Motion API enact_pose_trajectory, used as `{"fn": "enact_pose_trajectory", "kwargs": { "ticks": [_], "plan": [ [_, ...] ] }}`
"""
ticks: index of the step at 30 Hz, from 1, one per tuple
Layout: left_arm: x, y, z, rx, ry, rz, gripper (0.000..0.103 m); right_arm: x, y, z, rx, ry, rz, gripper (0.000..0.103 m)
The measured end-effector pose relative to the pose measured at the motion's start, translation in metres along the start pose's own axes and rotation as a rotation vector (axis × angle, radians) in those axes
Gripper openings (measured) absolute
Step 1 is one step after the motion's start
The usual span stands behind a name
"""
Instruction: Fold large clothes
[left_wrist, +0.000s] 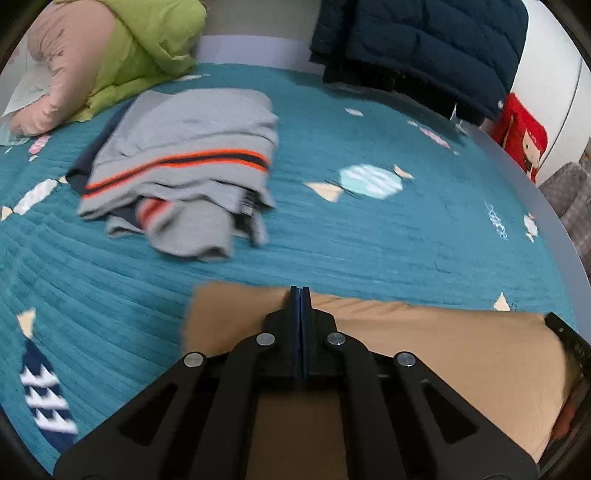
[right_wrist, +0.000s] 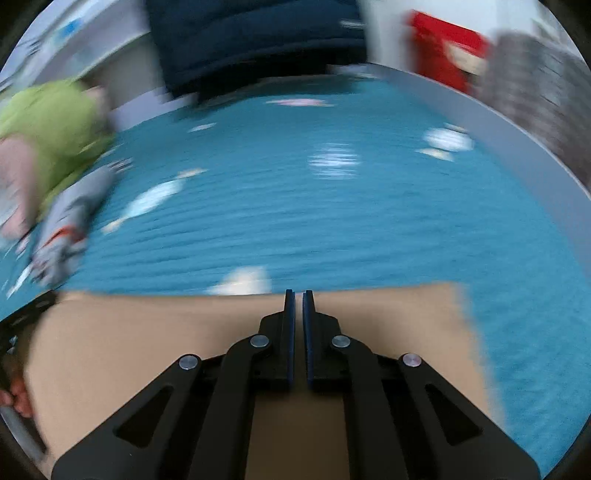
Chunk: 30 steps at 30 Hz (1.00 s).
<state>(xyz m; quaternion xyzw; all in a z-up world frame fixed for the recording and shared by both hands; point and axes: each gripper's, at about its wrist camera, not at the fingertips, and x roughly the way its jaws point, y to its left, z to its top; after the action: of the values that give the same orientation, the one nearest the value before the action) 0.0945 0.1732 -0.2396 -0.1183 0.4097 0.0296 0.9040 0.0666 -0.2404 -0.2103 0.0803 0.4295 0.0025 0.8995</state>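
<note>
The flat tan cloth garment (left_wrist: 443, 347) is lying on the near part of the teal quilted bed cover (left_wrist: 332, 240), its long axis running left to right, its far edge straight across. The left claw (left_wrist: 300, 291) is pinching that far edge near its left end, jaws closed on the fabric. The right claw (right_wrist: 298, 293) is gripping the same edge nearer its right end, jaws narrow. A folded grey striped sweater (left_wrist: 184, 158) is sitting far-left, well apart.
</note>
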Motion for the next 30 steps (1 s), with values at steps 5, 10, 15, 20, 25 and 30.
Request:
{"fn": "enact_pose_trajectory", "kwargs": {
  "ticks": [5, 10, 15, 20, 25, 30],
  "plan": [
    [-0.028, 0.025, 0.012, 0.001, -0.039, 0.188, 0.004, -0.039, -0.040, 0.000, 0.053, -0.045, -0.110, 0.008],
    [-0.067, -0.001, -0.004, 0.057, -0.031, 0.090, 0.004, -0.081, 0.006, -0.016, -0.012, -0.070, 0.080, 0.008],
    [-0.067, -0.060, -0.047, 0.131, 0.047, -0.094, 0.004, -0.080, 0.094, -0.058, -0.204, 0.021, 0.270, 0.008],
    [-0.067, -0.061, -0.079, 0.196, 0.040, 0.027, 0.003, -0.078, 0.105, -0.097, -0.358, 0.047, 0.180, 0.008],
    [-0.088, 0.005, -0.085, 0.093, 0.045, 0.149, 0.003, -0.088, 0.032, -0.098, -0.244, 0.049, 0.012, 0.008],
    [-0.116, 0.033, -0.094, 0.061, 0.091, 0.191, 0.003, -0.118, -0.032, -0.097, -0.054, 0.041, -0.074, 0.008]
  ]
}}
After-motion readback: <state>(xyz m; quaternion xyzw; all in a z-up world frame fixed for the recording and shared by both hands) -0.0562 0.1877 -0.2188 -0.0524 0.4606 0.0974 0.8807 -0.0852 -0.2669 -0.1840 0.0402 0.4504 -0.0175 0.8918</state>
